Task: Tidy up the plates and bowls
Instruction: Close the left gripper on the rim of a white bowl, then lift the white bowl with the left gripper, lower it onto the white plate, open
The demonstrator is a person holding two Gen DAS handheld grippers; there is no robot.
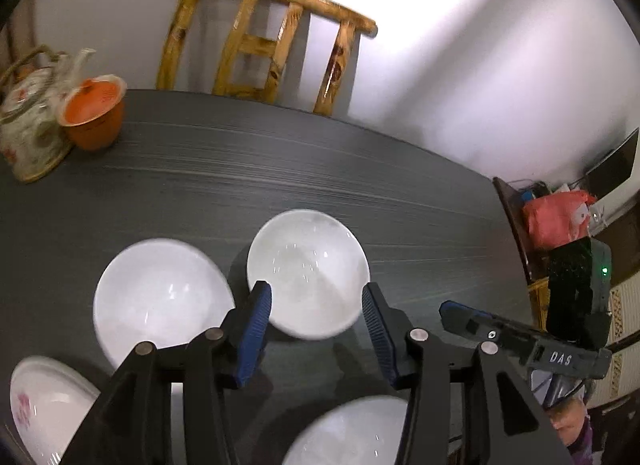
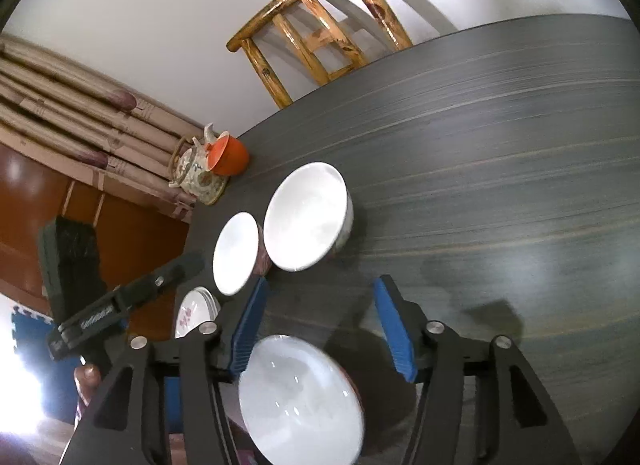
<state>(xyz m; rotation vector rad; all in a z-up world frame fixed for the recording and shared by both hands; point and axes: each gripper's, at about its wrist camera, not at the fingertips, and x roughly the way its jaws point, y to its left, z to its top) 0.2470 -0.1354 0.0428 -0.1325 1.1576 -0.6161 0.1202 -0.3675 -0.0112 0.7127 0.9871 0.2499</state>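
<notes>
Bowls everywhere on this dark streaky tabletop (image 1: 280,153). Going left to right: a flowered plate (image 1: 36,405) at the near left corner, then a glossy white bowl (image 1: 160,297), a second bowl (image 1: 308,273) and a third bowl (image 2: 300,397) at the near edge. Left gripper (image 1: 316,329) is wide open with nothing in it, lined up on the second bowl. Right gripper (image 2: 328,325) is open and empty too, over the third. I'd pinch one rim wall squarely, since smooth glaze probably slips.

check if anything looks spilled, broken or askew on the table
Nothing stands out. The white bowls sit upright and empty, the floral plate lies flat, and the teapot and orange cup stand upright.
</notes>
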